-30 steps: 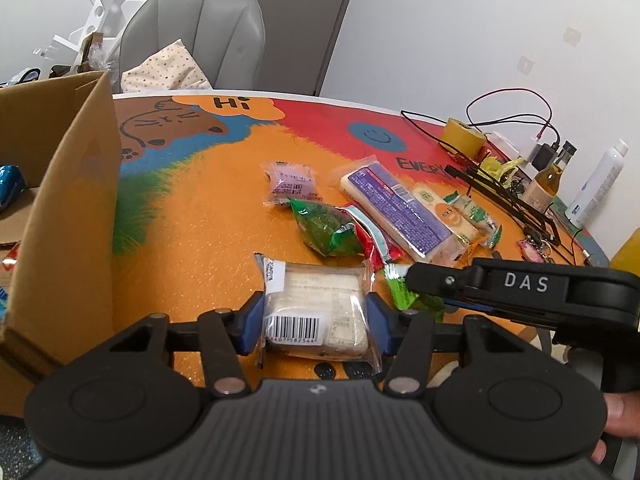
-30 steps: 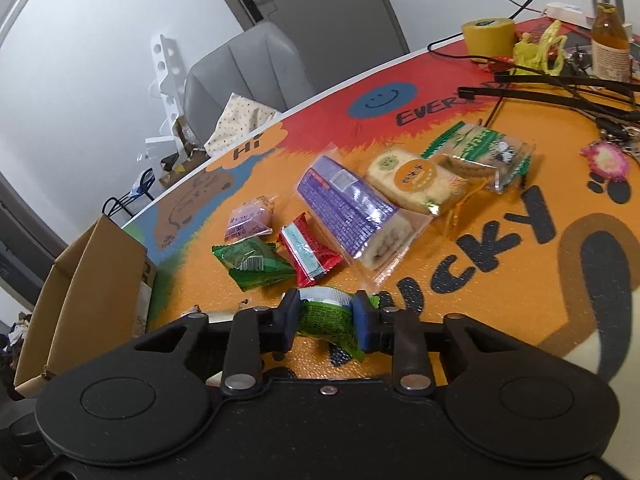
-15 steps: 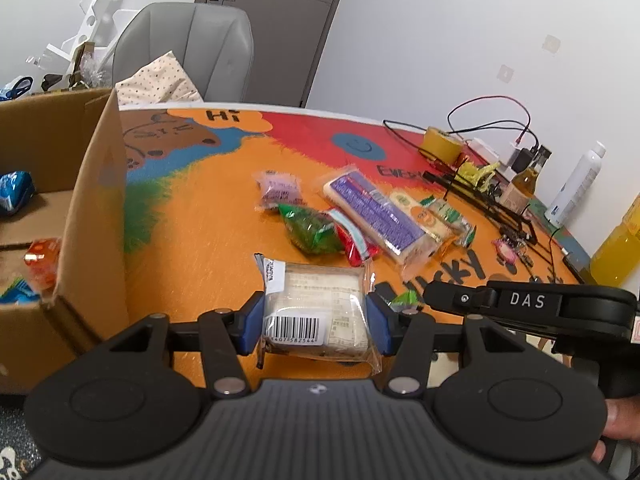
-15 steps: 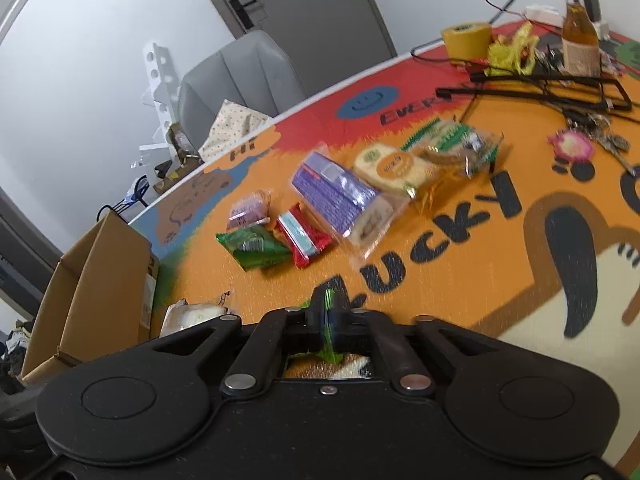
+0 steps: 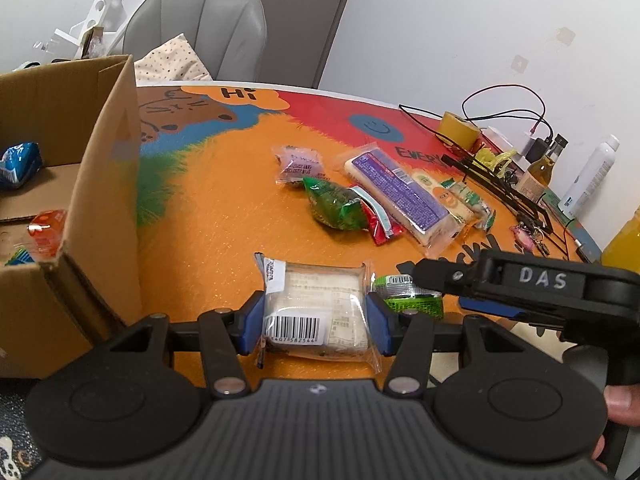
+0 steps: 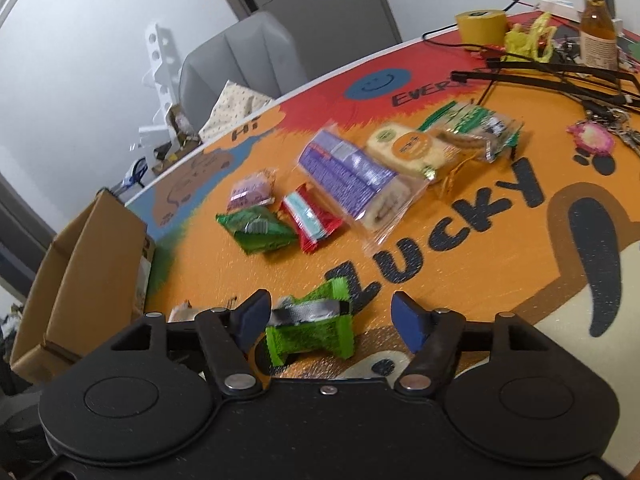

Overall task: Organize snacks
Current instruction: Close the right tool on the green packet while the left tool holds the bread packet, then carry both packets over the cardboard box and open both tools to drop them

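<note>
Pinching clear-wrapped pale cake [image 5: 316, 312], left tongs [image 5: 316, 322]; right tongs [image 6: 332, 320] just spread, crumpled green packet [image 6: 310, 332] between.

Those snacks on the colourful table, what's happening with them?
A person is sorting snacks with a gripper in each hand. The left gripper is squeezing a clear-wrapped white snack, with a cardboard box that already holds a few packets just beside it. The right gripper has just been opening, and a bright green packet sits loose between its jaws. More snacks, like a long purple packet, wait on the table.
</note>
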The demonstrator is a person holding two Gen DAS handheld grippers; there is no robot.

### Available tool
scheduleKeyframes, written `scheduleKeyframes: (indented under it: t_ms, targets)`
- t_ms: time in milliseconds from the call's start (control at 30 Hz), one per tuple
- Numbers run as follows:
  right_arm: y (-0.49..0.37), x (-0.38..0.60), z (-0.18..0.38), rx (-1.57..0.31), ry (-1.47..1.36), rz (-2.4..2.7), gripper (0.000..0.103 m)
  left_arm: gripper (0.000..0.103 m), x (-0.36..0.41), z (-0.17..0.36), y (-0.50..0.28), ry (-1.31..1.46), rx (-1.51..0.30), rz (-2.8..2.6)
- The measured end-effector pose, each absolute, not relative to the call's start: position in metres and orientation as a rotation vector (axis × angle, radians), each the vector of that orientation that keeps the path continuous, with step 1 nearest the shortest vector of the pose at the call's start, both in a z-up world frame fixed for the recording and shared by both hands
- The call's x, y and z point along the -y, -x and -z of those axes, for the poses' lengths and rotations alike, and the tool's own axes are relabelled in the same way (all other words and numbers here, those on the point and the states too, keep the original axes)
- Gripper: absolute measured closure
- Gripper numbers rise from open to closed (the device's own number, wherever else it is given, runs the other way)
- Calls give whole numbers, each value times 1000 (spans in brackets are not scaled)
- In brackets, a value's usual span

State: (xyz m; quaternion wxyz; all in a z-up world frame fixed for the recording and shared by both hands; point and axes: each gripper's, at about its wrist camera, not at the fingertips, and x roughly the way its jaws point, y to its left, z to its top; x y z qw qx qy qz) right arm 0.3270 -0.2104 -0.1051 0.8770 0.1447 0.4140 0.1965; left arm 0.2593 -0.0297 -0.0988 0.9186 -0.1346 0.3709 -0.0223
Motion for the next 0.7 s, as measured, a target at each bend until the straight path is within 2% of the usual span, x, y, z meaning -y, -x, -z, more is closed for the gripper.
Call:
scheduleKeyframes:
  t_ms: [133, 200, 267, 333, 433, 700]
  targets:
    - [-323, 203, 105, -855, -243, -423, 35, 50, 29, 99, -256, 271, -759, 39]
    - [-321, 199, 105, -849, -209, -419, 40, 50, 29, 100, -254, 267, -755, 38]
    - [-319, 196, 105, -845, -176, -417, 59, 50, 30, 100, -251, 252, -752, 35]
    - [-317, 194, 105, -838, -146, -416, 60, 50, 31, 101, -249, 244, -746, 34]
    - [-316, 196, 104, -839, -156, -433, 72, 50, 30, 100, -248, 254, -746, 39]
    - [-303, 207, 89, -790, -176, -428, 73, 50, 29, 91, -241, 275, -730, 55]
